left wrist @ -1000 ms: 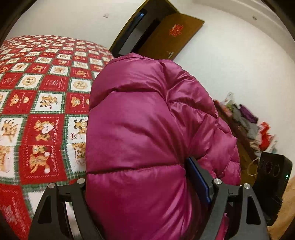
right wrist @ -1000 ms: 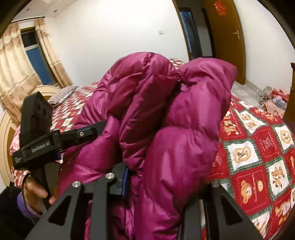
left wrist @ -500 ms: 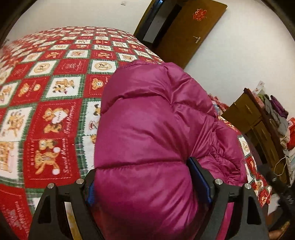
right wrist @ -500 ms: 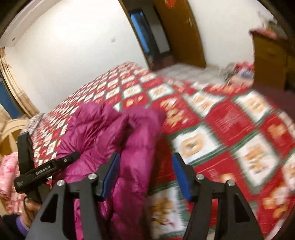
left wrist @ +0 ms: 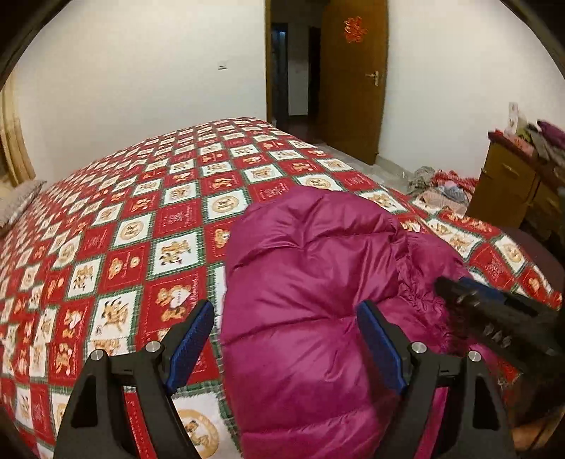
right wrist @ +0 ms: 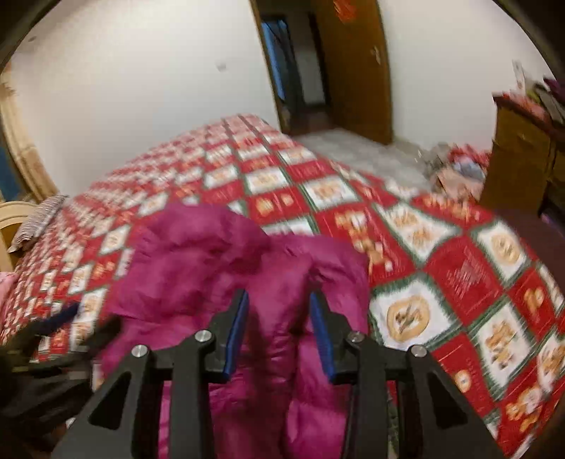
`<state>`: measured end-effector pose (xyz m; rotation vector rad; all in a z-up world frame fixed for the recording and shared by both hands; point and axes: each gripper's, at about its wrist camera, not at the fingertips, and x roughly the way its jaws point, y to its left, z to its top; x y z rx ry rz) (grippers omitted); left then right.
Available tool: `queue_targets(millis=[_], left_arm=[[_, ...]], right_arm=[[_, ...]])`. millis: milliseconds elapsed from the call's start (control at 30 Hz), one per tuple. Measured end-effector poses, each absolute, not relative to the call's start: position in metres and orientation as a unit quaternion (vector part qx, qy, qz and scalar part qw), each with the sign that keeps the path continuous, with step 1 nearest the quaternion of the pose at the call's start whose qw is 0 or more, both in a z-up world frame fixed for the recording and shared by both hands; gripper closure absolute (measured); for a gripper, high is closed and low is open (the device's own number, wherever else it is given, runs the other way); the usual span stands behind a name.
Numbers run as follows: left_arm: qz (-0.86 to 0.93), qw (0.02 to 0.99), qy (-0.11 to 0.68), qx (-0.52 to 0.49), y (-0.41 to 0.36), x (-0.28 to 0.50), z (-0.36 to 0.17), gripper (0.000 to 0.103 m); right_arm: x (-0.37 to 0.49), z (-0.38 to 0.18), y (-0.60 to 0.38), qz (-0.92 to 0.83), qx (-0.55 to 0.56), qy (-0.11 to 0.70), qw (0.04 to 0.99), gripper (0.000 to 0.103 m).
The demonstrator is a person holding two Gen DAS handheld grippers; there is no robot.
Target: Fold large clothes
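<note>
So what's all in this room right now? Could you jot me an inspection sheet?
Surface: bed with red teddy-bear quilt.
Job's things: magenta puffer jacket, bunched on the quilt.
Clutter: clothes heap on the floor; items atop the wooden dresser.
Grippers: left gripper open, jacket between its fingers; right gripper partly open astride a jacket fold, grip unclear.
Cables: nothing seen.
Surroundings: white walls, open wooden door, pillow.

Showing a red paper-cut double-happiness sign (left wrist: 354,29) on the open wooden door (left wrist: 351,88) in the left wrist view. Carrying small printed lettering in the red squares of the bedspread (left wrist: 116,226), too small and blurred for reading. Offering nothing legible in the blurred right wrist view.
</note>
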<state>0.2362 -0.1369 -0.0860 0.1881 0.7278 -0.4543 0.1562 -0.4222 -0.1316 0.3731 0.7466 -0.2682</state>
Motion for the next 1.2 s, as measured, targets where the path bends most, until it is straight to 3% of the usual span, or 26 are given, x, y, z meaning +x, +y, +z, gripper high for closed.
queue_targets(millis=[333,533,1200], left_arm=[[-0.204,0.896,0.373,0.127,-0.166,0.252,-0.118,0.019],[-0.186,0.89,0.391,0.139,-0.175,0.267,-0.132,0.012],[-0.167,0.892,0.412,0.084,-0.172,0.297,-0.157,0.007]], right_arm=[[0.158,-0.16,-0.428,-0.146,0.197,0.387,0.889,0.064],[0.163,-0.172,-0.43,-0.149,0.201,0.394,0.884,0.061],[0.182,-0.183,-0.434,-0.182,0.192,0.379,0.887,0.061]])
